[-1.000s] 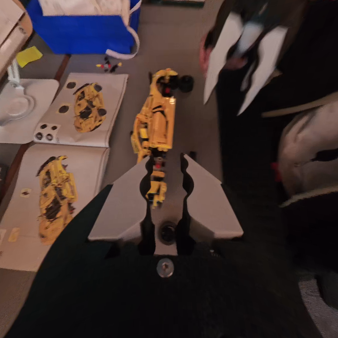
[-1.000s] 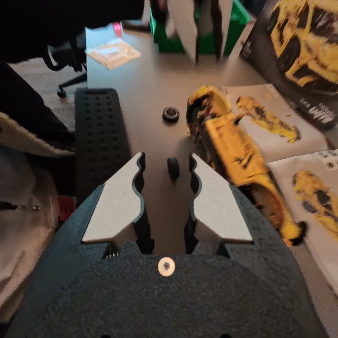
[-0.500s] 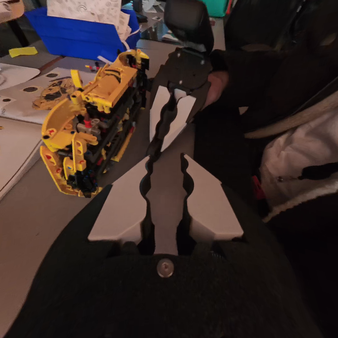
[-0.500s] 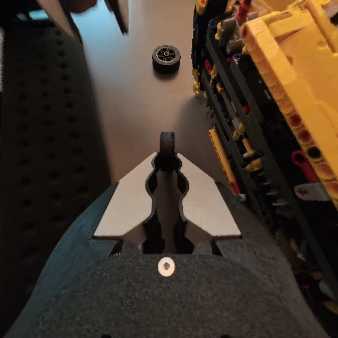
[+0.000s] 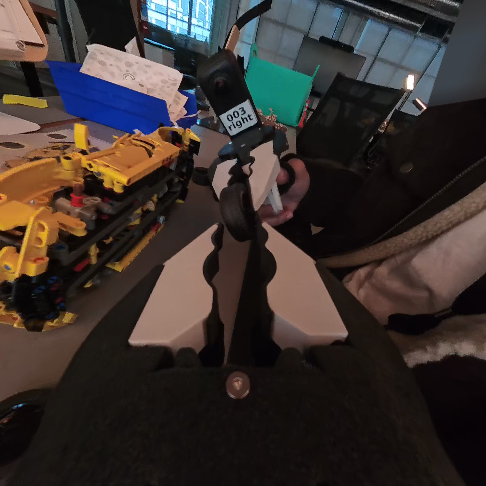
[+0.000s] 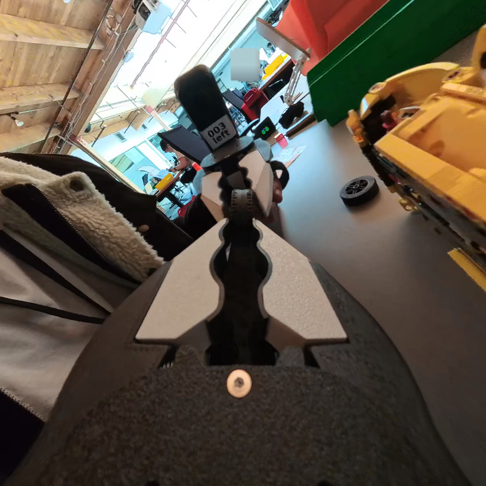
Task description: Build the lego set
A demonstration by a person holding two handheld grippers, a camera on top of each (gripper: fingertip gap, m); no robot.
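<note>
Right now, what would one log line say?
right gripper: shut on tyre | left gripper: open, facing it | car: on table

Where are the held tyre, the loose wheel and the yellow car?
Tyre (image 6: 240, 203): right wrist view, on its tread, between the fingertips.
Wheel (image 6: 359, 190): right wrist view, on its spoked face, lying on the table.
Car (image 5: 105, 189): left wrist view, on its side frame.

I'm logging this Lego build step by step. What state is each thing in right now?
right gripper: shut on the tyre, lifted off the table.
tyre: held edge-on, in the air.
left gripper: open, empty, tips just by the tyre.
yellow car: partly built, on its side on the table.
loose wheel: lying on the table beside the car.
</note>
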